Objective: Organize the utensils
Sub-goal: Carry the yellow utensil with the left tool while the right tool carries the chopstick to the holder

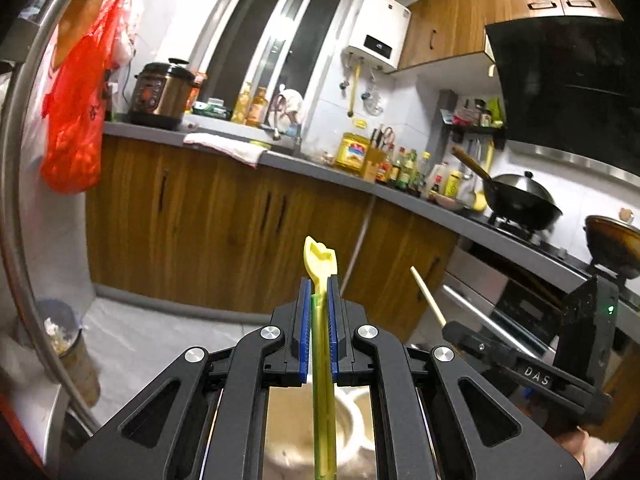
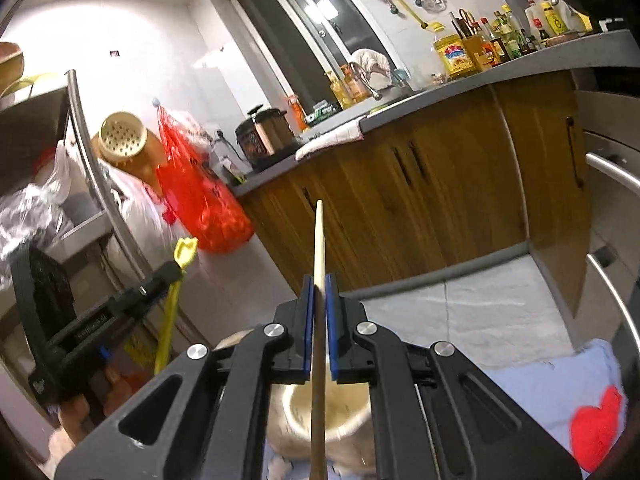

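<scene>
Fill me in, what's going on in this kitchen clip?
A person holds a gripper in each hand. The left gripper is shut on a yellow-green plastic utensil; the right gripper is shut on a wooden chopstick. Both items hang above a cream ceramic holder, apparently going in or coming out.

Both grippers were matte black with angular linkage arms, triangular cut-outs and round silver screws. The left gripper [image 1: 319,312] and right gripper [image 2: 319,312] each had ribbed blue finger pads [image 1: 305,332]. White lettering marked one body at the right of the left view, beside a small green light.
</scene>
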A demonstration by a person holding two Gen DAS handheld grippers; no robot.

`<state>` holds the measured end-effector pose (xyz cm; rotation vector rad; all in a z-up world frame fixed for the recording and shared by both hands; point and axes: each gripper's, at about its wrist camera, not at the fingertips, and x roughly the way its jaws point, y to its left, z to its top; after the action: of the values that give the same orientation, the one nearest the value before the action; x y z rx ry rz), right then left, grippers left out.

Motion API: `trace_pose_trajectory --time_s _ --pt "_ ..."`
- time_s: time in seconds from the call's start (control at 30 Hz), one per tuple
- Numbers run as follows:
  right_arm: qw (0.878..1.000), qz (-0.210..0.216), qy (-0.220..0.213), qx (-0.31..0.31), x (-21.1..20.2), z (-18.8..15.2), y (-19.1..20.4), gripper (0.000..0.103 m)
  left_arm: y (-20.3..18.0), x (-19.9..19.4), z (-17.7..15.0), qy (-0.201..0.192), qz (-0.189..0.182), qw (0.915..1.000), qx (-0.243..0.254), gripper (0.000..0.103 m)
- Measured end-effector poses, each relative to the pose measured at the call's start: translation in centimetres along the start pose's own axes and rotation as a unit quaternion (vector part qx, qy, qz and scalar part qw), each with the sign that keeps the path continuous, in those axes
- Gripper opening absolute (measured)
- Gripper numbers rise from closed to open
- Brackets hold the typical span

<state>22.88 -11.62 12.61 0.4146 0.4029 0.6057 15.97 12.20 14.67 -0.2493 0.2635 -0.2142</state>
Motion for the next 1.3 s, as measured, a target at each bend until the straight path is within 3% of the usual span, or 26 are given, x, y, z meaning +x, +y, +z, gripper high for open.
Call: trace_pose_trajectory --time_s 0.4,1.3 --pt "0.998 -0.003 -0.047 -0.032 3.3 -0.9 0.0 0.006 1.6 3.3 -2.1 -0.006 0.031 0.9993 0.02 0.008" --pt "0.997 -0.033 -0.047 -0.054 6.0 -2.8 -0.6 0.006 1.4 3.2 -3.9 0.009 0.017 0.9988 0.044 0.007"
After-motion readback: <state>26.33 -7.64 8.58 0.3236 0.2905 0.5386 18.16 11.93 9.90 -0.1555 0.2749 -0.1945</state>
